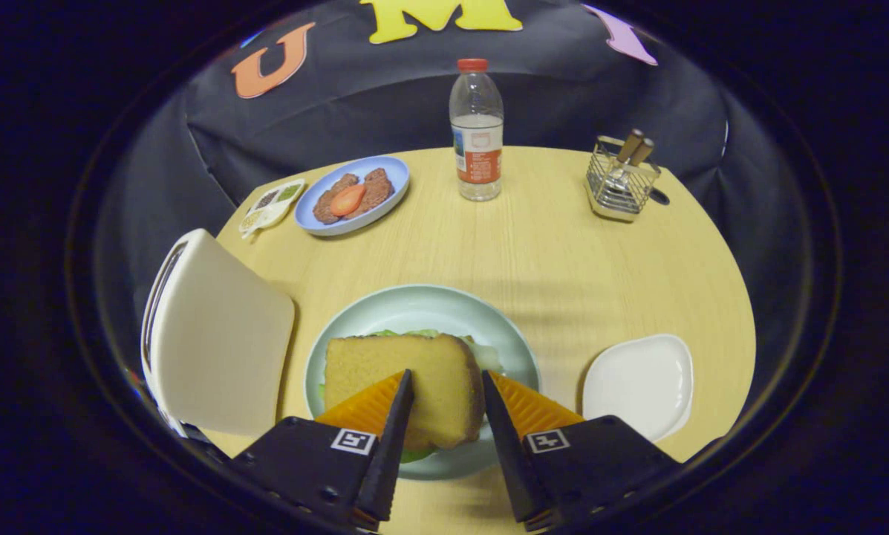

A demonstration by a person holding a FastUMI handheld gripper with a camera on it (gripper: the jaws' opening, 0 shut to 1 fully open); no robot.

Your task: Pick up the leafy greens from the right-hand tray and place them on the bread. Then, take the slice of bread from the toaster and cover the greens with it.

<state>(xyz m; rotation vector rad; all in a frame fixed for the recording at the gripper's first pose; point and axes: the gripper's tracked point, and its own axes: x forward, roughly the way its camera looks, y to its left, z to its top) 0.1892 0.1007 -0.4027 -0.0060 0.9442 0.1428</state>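
Hovering over the pale green plate [355, 312], your gripper [448, 390] holds its fingers part-open on either side of the slice of bread [399, 371]; whether they press on it, you cannot tell. The slice lies on the leafy greens [414, 333], whose edges peek out beneath. Left of the plate stands the white toaster [217, 342]; lower right sits the white tray [641, 383]. In the upper frame stand a blue plate [392, 174] of patties, a water bottle [476, 130] and a wire basket [621, 186].

Leafy greens [407, 334] mostly hidden under bread slice [403, 383]; toaster [214, 334] slot contents unseen.
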